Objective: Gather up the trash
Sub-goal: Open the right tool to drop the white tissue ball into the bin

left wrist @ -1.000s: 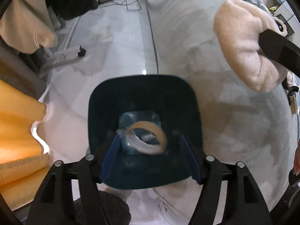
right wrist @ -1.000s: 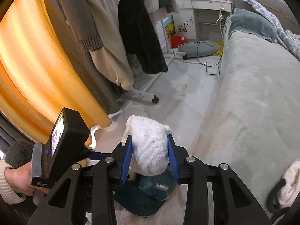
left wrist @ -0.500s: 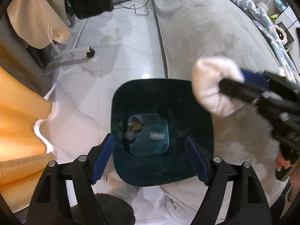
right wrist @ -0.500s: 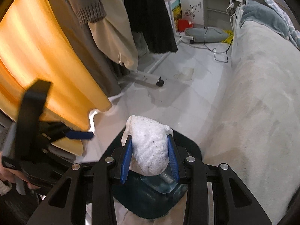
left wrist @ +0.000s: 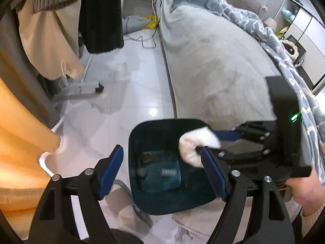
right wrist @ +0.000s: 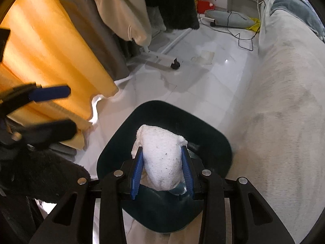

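Trash time by the bed: a dark blue bin (left wrist: 172,199) sits on the white floor (left wrist: 126,93), right beside the grey bed (left wrist: 213,65). The right gripper (right wrist: 162,165) holds a white sock (right wrist: 160,158) over the open bin. Its blue fingers (right wrist: 137,170) pinch the sock from both sides, and the rounded end of the sock sticks out past the tips. Seen from the left camera, the sock (left wrist: 198,147) hangs above the right side of the bin, not down inside it.

The left gripper (left wrist: 162,172) is over the bin too. Its fingers (left wrist: 111,168) are spread wide and nothing is between them.

Down in the bottom of the bin there is a clear plastic thing (left wrist: 160,172) and some small dark bits that are too blurry to name.

An orange curtain (right wrist: 50,46) hangs on the left. Clothes (left wrist: 61,30) hang from a rack, and one rack wheel (right wrist: 175,65) rests on the floor. A blue patterned blanket (left wrist: 264,32) lies on the far side of the bed. A bare hand (left wrist: 306,191) grips the right gripper's handle.
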